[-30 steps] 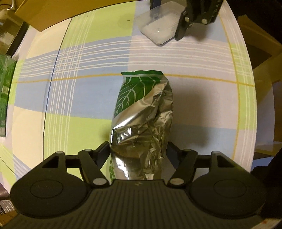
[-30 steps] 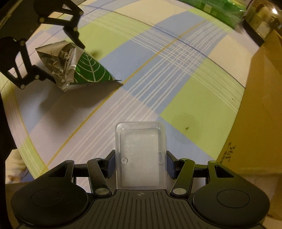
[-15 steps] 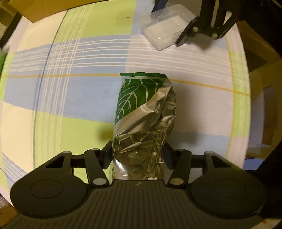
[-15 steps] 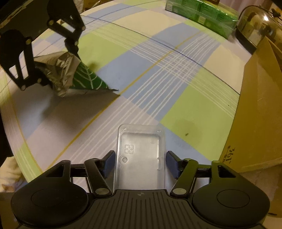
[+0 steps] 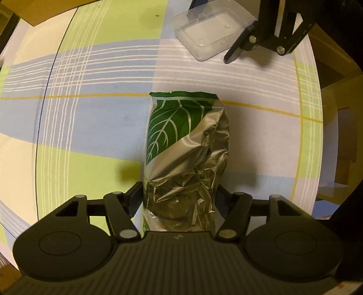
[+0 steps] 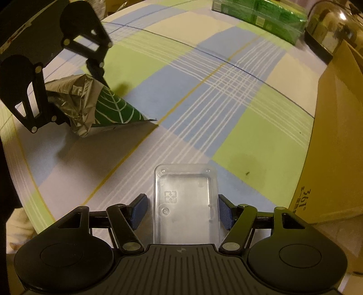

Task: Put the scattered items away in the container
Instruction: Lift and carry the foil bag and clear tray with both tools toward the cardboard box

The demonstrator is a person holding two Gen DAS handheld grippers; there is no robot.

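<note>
A checked cloth (image 6: 204, 95) in blue, green and cream is covering the counter, with green packets (image 6: 261, 11) sitting at the frame's upper right beside a glass dome (image 6: 329, 25).

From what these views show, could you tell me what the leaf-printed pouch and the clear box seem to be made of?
The pouch looks like metallised foil film: silvery, shiny and sharply creased, with a glossy green leaf print. The clear box looks like thin rigid plastic: see-through, smooth, with a moulded recycling mark. The exact material of either cannot be told.
</note>
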